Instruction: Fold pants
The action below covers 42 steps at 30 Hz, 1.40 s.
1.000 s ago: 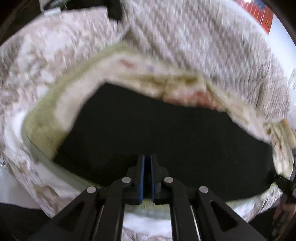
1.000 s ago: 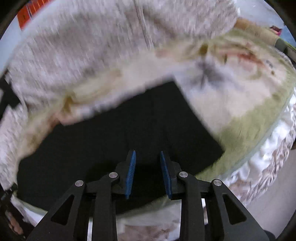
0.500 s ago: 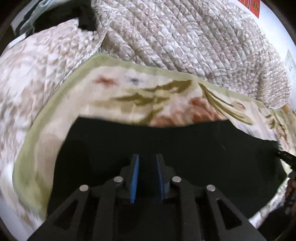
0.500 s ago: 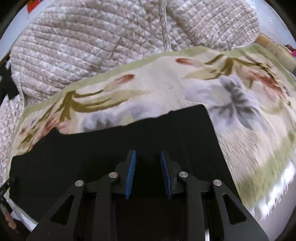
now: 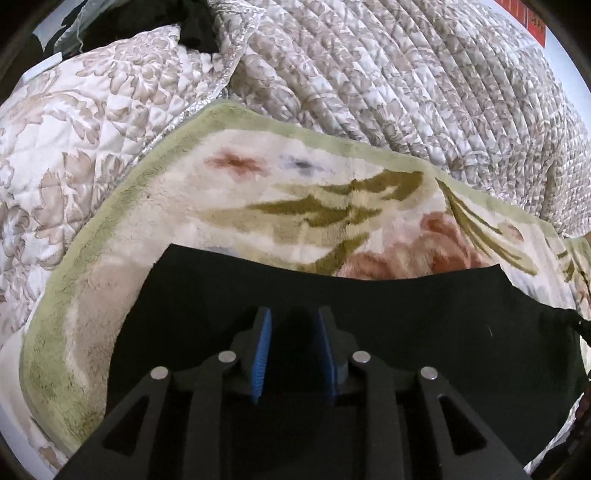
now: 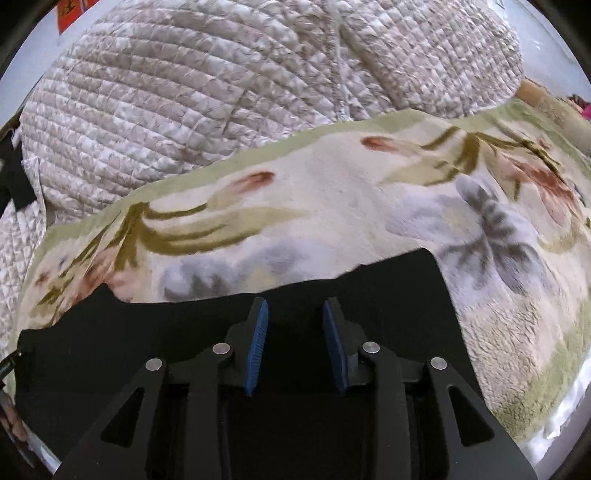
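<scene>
Bed setup is pretty busy pattern-wise: a quilted bedspread (image 5: 388, 74) in beige and white florals is bunched up across the back, and a fuzzy floral blanket (image 5: 258, 192) with a pale green border is spread flat in front of it. That same blanket (image 6: 332, 206) fills the middle of the right wrist view, with grey, rust and olive flowers on cream, and the quilt (image 6: 221, 92) is heaped behind it.

The pants (image 5: 406, 314) are black and lie flat on the blanket, along its near side, as one wide dark band. From the right wrist view the pants (image 6: 147, 332) run off to the left, with a squared-off corner sitting just right of the gripper.

The left gripper (image 5: 293, 334) hangs low over the black fabric, pointing down at it. Its jaws have just been opening and now stand slightly apart, blue pads (image 5: 263, 354) facing each other with only the flat cloth showing underneath, nothing pinched. The right gripper (image 6: 295, 328) is much the same: jaws have just eased a bit wider, a gap between the pads (image 6: 256, 350), fabric below but not clamped.

A bit of red sign (image 6: 70, 14) peeks in at the top left corner of the right view.
</scene>
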Motion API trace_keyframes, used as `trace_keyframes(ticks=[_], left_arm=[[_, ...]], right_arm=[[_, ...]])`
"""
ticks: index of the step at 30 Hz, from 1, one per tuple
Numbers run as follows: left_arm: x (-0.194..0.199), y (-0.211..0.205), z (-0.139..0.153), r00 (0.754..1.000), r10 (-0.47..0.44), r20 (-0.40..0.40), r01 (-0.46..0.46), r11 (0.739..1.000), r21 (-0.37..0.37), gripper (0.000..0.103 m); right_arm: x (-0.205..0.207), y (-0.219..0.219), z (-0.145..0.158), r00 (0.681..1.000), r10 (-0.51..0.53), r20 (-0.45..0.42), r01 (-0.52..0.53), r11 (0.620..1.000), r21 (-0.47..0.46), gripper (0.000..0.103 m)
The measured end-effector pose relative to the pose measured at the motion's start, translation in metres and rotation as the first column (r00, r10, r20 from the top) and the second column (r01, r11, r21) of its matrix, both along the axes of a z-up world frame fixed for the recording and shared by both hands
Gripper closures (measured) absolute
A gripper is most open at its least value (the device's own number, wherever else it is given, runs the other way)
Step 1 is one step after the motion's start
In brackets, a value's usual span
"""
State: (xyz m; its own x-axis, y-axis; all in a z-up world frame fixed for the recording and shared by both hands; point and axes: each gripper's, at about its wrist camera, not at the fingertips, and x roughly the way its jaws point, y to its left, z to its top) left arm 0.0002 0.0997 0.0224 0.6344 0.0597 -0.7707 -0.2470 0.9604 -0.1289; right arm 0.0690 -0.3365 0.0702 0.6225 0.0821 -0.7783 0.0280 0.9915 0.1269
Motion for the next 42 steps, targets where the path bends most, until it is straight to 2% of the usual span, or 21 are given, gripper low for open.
trace_keyframes(ticks=[2, 5, 9, 11, 13, 14, 16, 18, 21, 26, 29, 33, 38, 42], left_arm=[[0.0, -0.007, 0.002, 1.0, -0.016, 0.011, 0.016, 1.0, -0.004, 0.075], [-0.002, -0.021, 0.009, 0.998, -0.044, 0.045, 0.042, 0.997, 0.06, 0.074], [0.0, -0.029, 0.013, 0.995, -0.07, 0.066, 0.065, 0.995, 0.079, 0.062], [0.004, -0.027, 0.007, 0.997, -0.063, 0.04, 0.059, 0.993, 0.099, 0.061], [0.007, -0.019, -0.003, 0.999, -0.044, -0.003, 0.044, 0.996, 0.083, 0.061], [0.007, -0.016, -0.006, 0.999, -0.037, -0.009, 0.038, 0.995, 0.093, 0.061], [0.002, -0.015, -0.002, 1.0, -0.024, 0.004, 0.023, 0.993, 0.116, 0.061], [-0.005, -0.011, 0.006, 0.999, -0.025, 0.032, 0.022, 0.996, 0.084, 0.061], [-0.014, -0.016, 0.013, 0.997, -0.037, 0.062, 0.029, 0.992, 0.124, 0.06], [-0.031, -0.018, 0.016, 0.997, -0.049, 0.066, 0.042, 0.993, 0.107, 0.061], [-0.046, -0.02, 0.014, 0.993, -0.088, 0.082, 0.079, 0.992, 0.1, 0.061], [-0.055, -0.02, 0.005, 0.992, -0.106, 0.066, 0.097, 0.987, 0.128, 0.062], [-0.055, -0.011, 0.006, 0.994, -0.07, 0.078, 0.063, 0.993, 0.097, 0.063], [-0.056, -0.001, 0.003, 0.996, -0.041, 0.076, 0.034, 0.996, 0.087, 0.063]], right_arm=[[-0.001, 0.014, -0.002, 0.999, 0.043, -0.008, -0.043, 0.999, 0.01, 0.071], [-0.005, 0.045, -0.005, 0.991, 0.134, -0.015, -0.134, 0.991, -0.002, 0.071], [-0.012, 0.081, -0.001, 0.97, 0.242, -0.007, -0.242, 0.97, -0.03, 0.071], [-0.012, 0.085, 0.002, 0.969, 0.245, 0.003, -0.245, 0.969, -0.044, 0.071], [-0.009, 0.08, 0.0, 0.974, 0.228, 0.008, -0.227, 0.972, -0.053, 0.071], [-0.005, 0.071, -0.005, 0.982, 0.186, -0.018, -0.187, 0.98, -0.061, 0.071], [-0.001, 0.06, -0.014, 0.989, 0.138, -0.059, -0.141, 0.989, -0.048, 0.071], [-0.001, 0.051, -0.015, 0.991, 0.116, -0.07, -0.117, 0.993, -0.017, 0.071], [-0.011, 0.055, -0.007, 0.989, 0.147, -0.028, -0.147, 0.989, -0.004, 0.071], [-0.031, 0.069, 0.0, 0.978, 0.21, 0.013, -0.21, 0.978, 0.012, 0.071], [-0.045, 0.077, -0.001, 0.97, 0.242, 0.029, -0.243, 0.97, 0.005, 0.071], [-0.062, 0.087, -0.01, 0.96, 0.281, 0.006, -0.281, 0.96, 0.013, 0.071], [-0.068, 0.099, -0.017, 0.946, 0.325, -0.009, -0.325, 0.946, -0.011, 0.071], [-0.068, 0.096, -0.018, 0.95, 0.311, -0.007, -0.311, 0.95, -0.005, 0.071]])
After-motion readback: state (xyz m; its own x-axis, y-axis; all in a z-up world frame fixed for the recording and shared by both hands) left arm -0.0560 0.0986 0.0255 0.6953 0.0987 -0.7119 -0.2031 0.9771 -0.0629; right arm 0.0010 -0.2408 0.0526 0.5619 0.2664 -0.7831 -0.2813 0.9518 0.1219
